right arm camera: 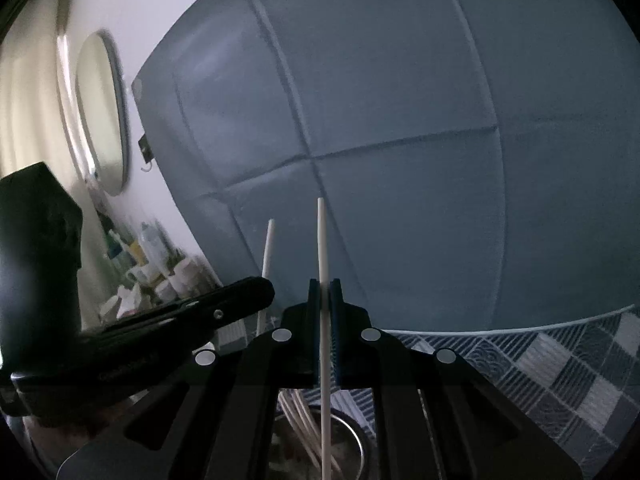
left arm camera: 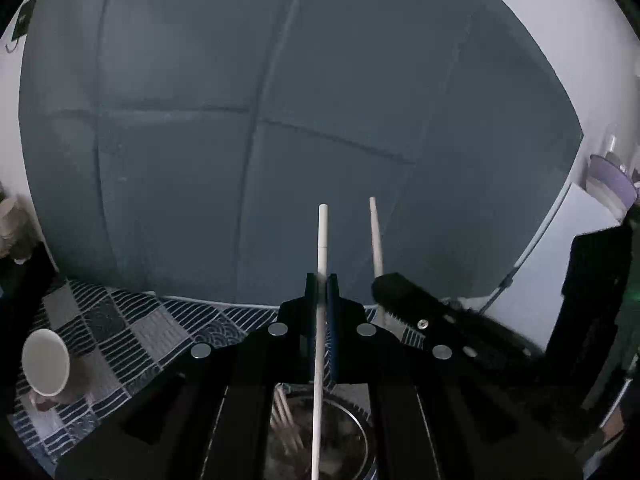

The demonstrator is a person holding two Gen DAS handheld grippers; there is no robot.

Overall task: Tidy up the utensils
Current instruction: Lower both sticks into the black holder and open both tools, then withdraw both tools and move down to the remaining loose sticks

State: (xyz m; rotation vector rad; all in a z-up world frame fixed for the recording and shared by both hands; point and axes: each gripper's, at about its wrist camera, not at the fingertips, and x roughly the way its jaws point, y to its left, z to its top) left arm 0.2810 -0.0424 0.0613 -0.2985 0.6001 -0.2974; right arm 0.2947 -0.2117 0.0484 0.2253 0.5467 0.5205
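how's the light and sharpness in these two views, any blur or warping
Left wrist: dim, fisheye bends the blue panel seams, the right tool is smeared by motion, the chopstick is sharp. Right wrist: also dim, the mirror and shelf clutter are blurred, the left tool is dark.

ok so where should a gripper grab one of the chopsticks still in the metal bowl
Take one of the loose chopsticks by its upper end, where it rises over the metal bowl rim, coming from above with the jaws across the shaft. They lean bunched together, so the raised ends look easiest to single out.
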